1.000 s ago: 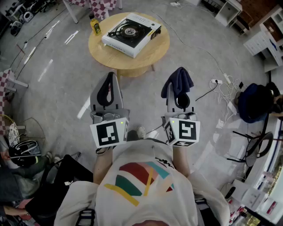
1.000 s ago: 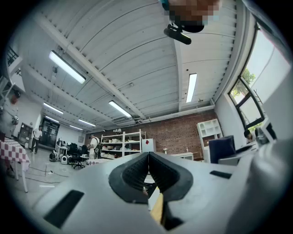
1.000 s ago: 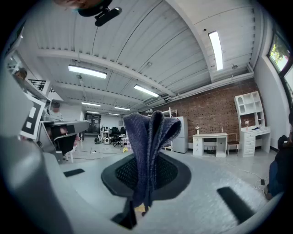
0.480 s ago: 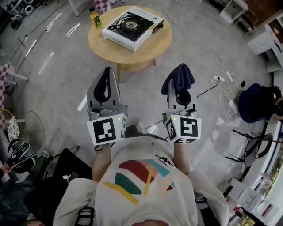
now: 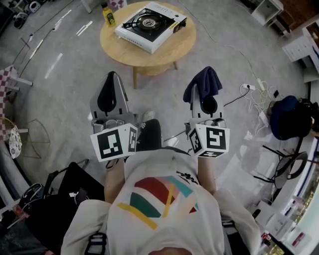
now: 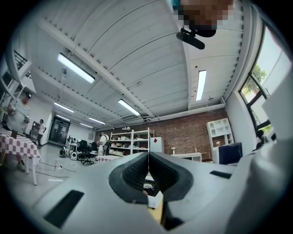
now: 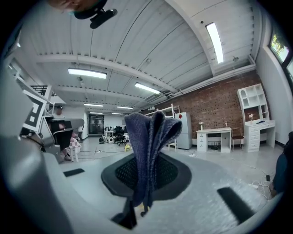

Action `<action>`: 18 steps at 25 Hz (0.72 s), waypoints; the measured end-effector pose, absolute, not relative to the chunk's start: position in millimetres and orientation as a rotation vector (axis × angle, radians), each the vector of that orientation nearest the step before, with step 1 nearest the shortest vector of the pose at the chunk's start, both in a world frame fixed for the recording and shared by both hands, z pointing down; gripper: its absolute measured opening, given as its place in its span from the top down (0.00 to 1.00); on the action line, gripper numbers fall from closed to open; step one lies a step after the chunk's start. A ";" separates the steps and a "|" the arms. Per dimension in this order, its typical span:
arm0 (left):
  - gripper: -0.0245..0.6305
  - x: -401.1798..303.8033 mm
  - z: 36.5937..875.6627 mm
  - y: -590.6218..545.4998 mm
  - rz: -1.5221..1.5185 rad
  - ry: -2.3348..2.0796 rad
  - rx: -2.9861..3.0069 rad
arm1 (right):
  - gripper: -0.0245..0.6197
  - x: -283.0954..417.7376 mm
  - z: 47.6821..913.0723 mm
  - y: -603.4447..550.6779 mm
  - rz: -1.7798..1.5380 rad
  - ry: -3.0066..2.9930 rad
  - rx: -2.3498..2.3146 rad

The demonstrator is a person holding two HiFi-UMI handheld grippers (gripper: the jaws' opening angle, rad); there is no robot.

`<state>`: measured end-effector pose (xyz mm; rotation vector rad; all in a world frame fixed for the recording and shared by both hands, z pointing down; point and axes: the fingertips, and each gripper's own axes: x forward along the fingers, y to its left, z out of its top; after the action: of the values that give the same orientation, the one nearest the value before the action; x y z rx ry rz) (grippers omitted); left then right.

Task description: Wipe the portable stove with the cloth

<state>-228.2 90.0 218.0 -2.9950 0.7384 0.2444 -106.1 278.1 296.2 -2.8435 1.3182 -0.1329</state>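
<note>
Portable stove (image 5: pixel 151 26) sits on the round wooden desk (image 5: pixel 172 50), well ahead of both tongs and apart from them; a small yellow bottle (image 5: pixel 108 15) stands near the desk's left edge, beside the stove; the dark blue cloth (image 7: pixel 149 146) is pinched upright between the jaws of the right tongs (image 5: pixel 201 94), its folds bunched above the tips; the left tongs (image 6: pixel 148 157) are closed pad to pad with nothing between them; both hang over the grey floor (image 5: pixel 65 99), short of the desk.

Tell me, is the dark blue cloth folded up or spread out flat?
Folded up. The dark blue cloth stands in bunched folds, pinched between the right gripper's shut jaws.
</note>
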 end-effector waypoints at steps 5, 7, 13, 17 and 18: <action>0.95 -213.4 206.0 88.9 0.307 0.712 -2.968 | 0.91 -93.7 286.0 283.4 -0.071 1.299 -2.828; 0.95 -203.8 203.9 89.1 0.325 0.689 -2.972 | 0.91 -87.0 282.7 284.6 -0.056 1.292 -2.809; 0.96 -171.3 194.2 77.6 0.376 0.669 -2.981 | 0.91 -71.5 268.1 275.7 0.006 1.362 -2.781; 0.96 -138.9 192.2 67.1 0.389 0.637 -2.962 | 0.91 -45.7 274.3 261.0 0.013 1.373 -2.849; 0.96 -130.6 193.2 63.5 0.389 0.632 -2.964 | 0.91 -38.9 275.9 255.9 0.006 1.382 -2.854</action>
<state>-130.6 63.5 193.2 -2.9639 0.6322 0.3891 -38.9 255.9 275.9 -2.8542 1.3822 0.0057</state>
